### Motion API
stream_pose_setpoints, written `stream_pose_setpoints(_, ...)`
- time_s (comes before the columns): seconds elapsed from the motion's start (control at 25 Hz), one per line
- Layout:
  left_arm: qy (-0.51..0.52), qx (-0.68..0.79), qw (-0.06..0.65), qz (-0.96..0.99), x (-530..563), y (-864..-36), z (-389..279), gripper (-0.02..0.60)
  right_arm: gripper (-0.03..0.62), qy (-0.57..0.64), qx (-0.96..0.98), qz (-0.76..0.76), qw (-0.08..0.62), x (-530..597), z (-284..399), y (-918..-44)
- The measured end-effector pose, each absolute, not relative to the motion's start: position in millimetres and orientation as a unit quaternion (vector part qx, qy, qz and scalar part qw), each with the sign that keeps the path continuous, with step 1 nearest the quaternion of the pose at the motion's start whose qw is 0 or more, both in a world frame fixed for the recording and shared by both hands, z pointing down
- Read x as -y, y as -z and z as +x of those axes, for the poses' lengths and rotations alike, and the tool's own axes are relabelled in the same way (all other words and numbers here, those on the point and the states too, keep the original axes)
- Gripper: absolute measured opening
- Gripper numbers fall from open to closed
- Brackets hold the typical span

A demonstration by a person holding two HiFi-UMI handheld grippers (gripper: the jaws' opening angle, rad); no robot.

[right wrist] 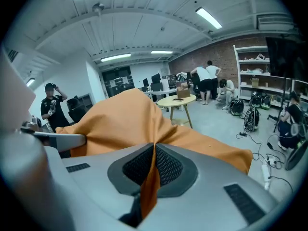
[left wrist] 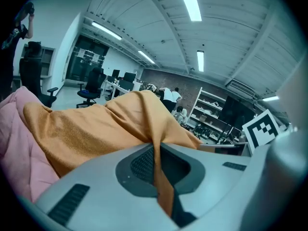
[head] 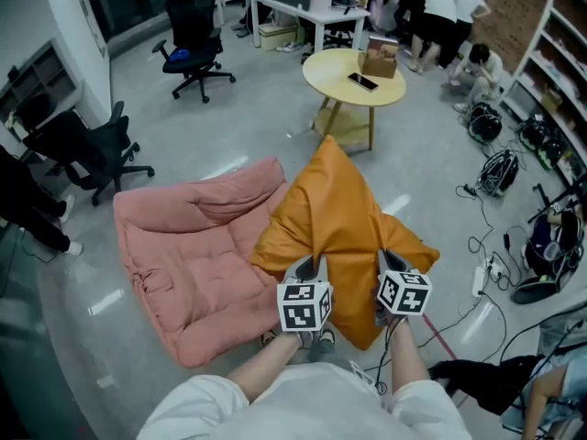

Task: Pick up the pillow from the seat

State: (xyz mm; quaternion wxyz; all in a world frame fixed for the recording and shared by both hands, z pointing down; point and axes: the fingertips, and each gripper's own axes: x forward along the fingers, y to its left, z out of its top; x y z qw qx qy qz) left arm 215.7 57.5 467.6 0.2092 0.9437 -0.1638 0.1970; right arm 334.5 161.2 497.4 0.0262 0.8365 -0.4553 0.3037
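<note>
Now left tongs point(head: 308, 268) and right tongs point(head: 391, 260) each pinch near edge of orange pillow point(head: 339, 200) (long axis runs straight away, alongside pink seat point(head: 183, 264)).

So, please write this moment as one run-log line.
left gripper: jaws shut on orange pillow | right gripper: jaws shut on orange pillow | pink seat: left of orange pillow

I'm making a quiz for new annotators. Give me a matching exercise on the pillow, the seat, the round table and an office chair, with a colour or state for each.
1. pillow
2. seat
3. round table
4. office chair

A. black, on wheels
B. pink, on the floor
C. orange, clamped by left gripper and right gripper
D. yellow, carries a phone

Pairs: 1-C, 2-B, 3-D, 4-A
</note>
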Motion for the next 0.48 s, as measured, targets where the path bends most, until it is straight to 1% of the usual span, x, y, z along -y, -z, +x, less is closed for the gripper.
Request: stream_pose_setpoints(0.48,-0.206,0.167,0.203,0.942,-63,-474,230,0.014,0.032,-0.308,0.455,0.835,0.021,-167,349,-505)
